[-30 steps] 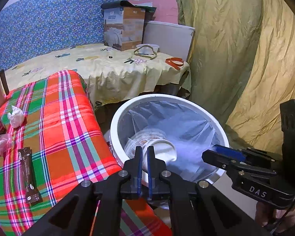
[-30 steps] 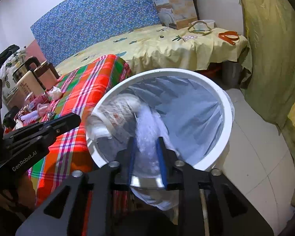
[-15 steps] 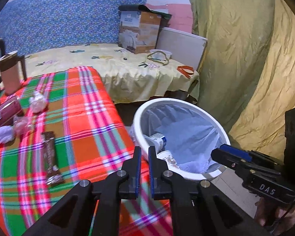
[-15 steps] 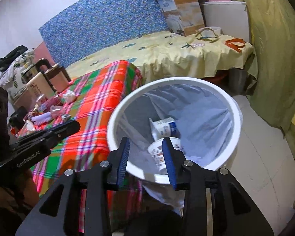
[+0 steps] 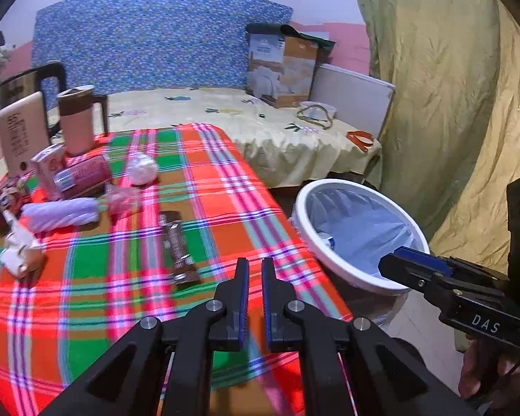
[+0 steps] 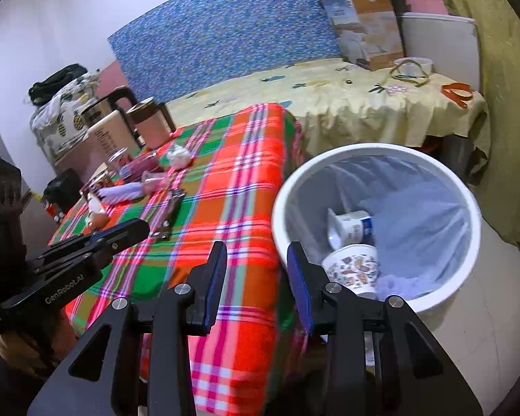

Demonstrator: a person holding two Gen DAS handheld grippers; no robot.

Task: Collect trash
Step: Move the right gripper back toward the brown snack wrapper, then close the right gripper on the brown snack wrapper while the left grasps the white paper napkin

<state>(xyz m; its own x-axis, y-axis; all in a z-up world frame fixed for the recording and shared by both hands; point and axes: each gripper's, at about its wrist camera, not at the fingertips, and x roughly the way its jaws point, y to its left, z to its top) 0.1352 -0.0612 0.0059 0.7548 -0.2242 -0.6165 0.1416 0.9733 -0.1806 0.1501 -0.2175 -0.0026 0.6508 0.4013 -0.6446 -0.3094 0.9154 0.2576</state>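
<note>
Hovering over the near edge of the plaid tablecloth [image 5: 225, 187], the left gripper [image 5: 255, 270] has its jaws nearly together w/ only a slim gap, nothing between them. Just ahead and slightly left of its tips lies a brown snack wrapper [image 5: 177, 247], flat on the cloth, not touching the fingers. Further left of that: a clear plastic scrap [image 5: 123, 198], a lilac twisted wrapper [image 5: 60, 212], a crumpled white wad [image 5: 141, 172], a pink packet [image 5: 83, 175] and a white crumpled bit [image 5: 20, 248] near the left edge. Behind those stand a brown mug [image 5: 78, 118] and a kettle [image 5: 27, 83]. Right gripper [image 6: 256, 260] is spread wide, empty, hanging over the table corner beside the white bin [image 6: 443, 305]. Bin sits just right of its tips, lined w/ a pale blue bag [image 6: 426, 222]; inside lie a patterned paper cup [image 6: 353, 268] and a white tub [image 6: 352, 225] on its side. Beyond, a yellow-sheeted bed [image 6: 346, 100] w/ a cardboard box [image 6: 367, 24].
</note>
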